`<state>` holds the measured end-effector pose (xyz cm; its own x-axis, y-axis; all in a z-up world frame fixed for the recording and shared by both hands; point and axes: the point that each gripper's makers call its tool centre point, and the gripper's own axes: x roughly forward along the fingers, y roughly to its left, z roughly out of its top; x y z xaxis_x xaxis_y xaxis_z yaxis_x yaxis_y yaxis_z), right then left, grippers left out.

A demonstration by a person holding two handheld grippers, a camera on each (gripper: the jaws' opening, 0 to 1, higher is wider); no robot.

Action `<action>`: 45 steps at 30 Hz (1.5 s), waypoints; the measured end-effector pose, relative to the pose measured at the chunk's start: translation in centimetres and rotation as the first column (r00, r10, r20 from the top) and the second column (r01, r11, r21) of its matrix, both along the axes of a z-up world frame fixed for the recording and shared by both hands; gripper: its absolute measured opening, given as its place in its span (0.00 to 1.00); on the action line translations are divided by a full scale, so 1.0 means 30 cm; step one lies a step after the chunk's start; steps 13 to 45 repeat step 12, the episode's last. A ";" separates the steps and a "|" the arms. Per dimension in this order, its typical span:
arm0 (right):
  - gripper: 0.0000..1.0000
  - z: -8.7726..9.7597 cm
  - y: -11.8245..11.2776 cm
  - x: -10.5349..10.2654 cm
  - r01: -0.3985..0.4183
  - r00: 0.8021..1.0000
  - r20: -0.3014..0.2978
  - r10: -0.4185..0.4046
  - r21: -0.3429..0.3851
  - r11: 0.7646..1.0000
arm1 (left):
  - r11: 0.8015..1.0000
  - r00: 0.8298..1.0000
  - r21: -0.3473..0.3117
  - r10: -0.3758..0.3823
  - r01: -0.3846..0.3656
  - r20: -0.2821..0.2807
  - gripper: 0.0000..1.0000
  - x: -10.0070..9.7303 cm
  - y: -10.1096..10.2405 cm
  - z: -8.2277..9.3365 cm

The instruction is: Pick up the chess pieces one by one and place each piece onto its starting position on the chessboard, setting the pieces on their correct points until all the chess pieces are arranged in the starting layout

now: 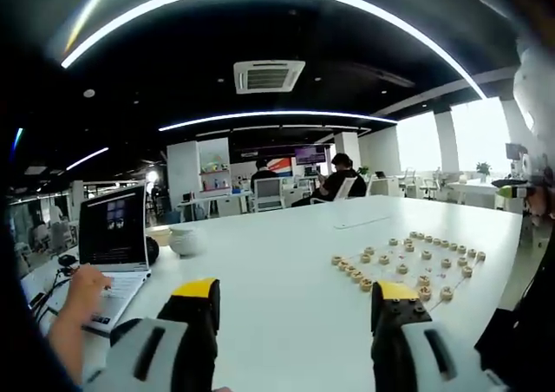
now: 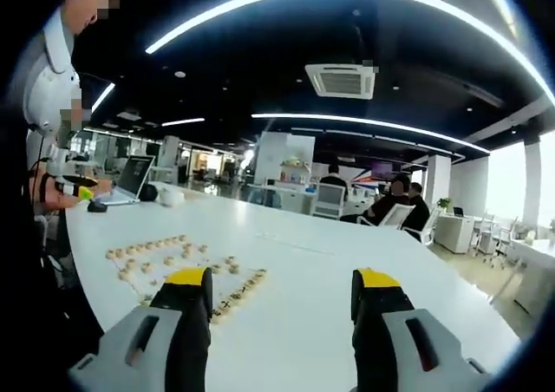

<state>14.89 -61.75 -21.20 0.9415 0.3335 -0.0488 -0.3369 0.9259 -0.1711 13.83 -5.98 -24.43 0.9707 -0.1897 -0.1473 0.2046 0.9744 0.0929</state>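
Round wooden chess pieces [image 1: 408, 262] lie spread on a pale board on the white table [image 1: 277, 253], to the right and ahead in the left gripper view. My left gripper [image 1: 297, 310] stands open above the table, nothing between its yellow-tipped jaws. The same pieces [image 2: 173, 266] sit low at the left in the right gripper view, partly behind one of its own jaws. My right gripper [image 2: 282, 301] is open and empty, raised over the table. The other gripper [image 2: 74, 188] shows far left, beside a person in white.
An open laptop [image 1: 113, 236] with a person's hand [image 1: 82, 292] on it sits at the left, a white bowl [image 1: 184, 240] beside it. People sit on chairs at the table's far end [image 1: 334, 179]. More desks and windows stand beyond.
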 end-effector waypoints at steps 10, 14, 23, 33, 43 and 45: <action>0.65 0.005 0.019 0.009 -0.008 1.000 0.001 0.008 -0.006 1.000 | 1.000 1.000 0.005 0.004 -0.004 -0.002 0.71 -0.003 0.016 0.001; 0.65 0.005 0.021 0.010 -0.007 1.000 0.000 0.007 -0.007 1.000 | 1.000 1.000 0.005 0.005 -0.005 -0.005 0.71 -0.002 0.019 -0.001; 0.65 0.005 0.021 0.010 -0.007 1.000 0.000 0.007 -0.007 1.000 | 1.000 1.000 0.005 0.005 -0.005 -0.005 0.71 -0.002 0.019 -0.001; 0.65 0.005 0.021 0.010 -0.007 1.000 0.000 0.007 -0.007 1.000 | 1.000 1.000 0.005 0.005 -0.005 -0.005 0.71 -0.002 0.019 -0.001; 0.65 0.005 0.021 0.010 -0.007 1.000 0.000 0.007 -0.007 1.000 | 1.000 1.000 0.005 0.005 -0.005 -0.005 0.71 -0.002 0.019 -0.001; 0.65 0.005 0.021 0.010 -0.007 1.000 0.000 0.007 -0.007 1.000 | 1.000 1.000 0.005 0.005 -0.005 -0.005 0.71 -0.002 0.019 -0.001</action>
